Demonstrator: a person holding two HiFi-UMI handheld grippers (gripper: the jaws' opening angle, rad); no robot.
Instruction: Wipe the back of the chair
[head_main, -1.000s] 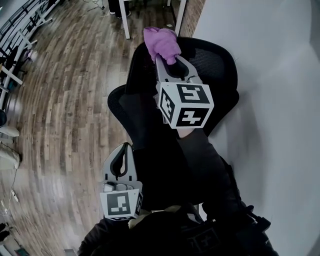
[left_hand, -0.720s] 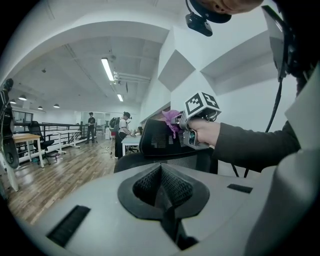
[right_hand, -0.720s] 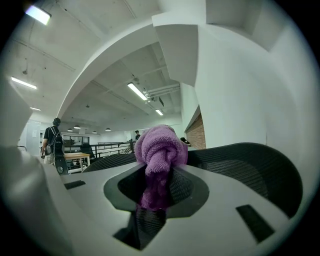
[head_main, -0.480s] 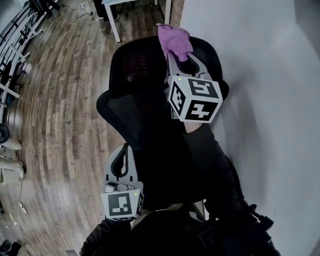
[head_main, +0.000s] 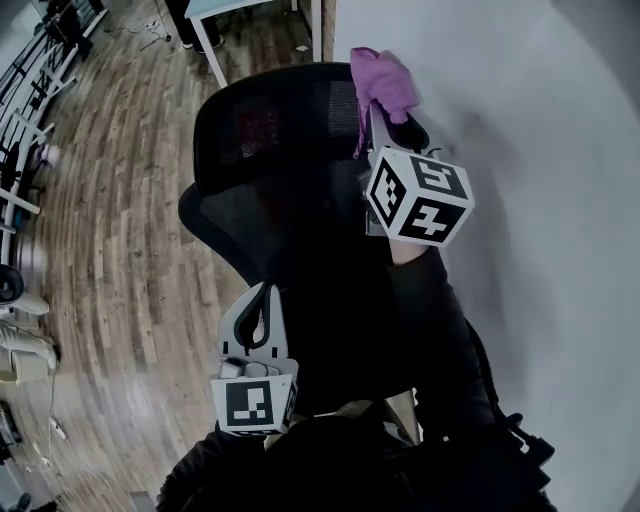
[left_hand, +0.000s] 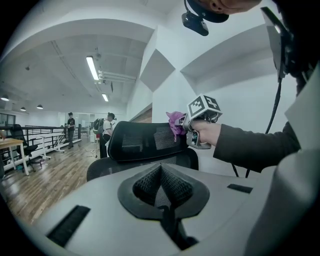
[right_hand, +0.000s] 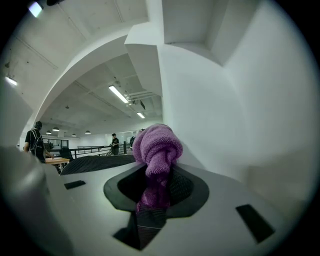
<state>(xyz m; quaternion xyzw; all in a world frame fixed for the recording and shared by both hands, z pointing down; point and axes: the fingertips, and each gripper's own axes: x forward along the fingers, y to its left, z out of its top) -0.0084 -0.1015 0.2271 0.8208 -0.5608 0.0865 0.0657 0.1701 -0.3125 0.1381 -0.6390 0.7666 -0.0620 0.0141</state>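
The right gripper (head_main: 388, 118), clamped on a purple cloth (head_main: 380, 78), sits at the right end of the black mesh chair back (head_main: 270, 140). The back's top edge runs off to the gripper's left. The left gripper (head_main: 262, 300), closed and empty, hangs lower, near the person's body.

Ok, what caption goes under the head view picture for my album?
Right gripper holds a purple cloth at the top corner of the black chair back; left gripper hangs shut and empty.
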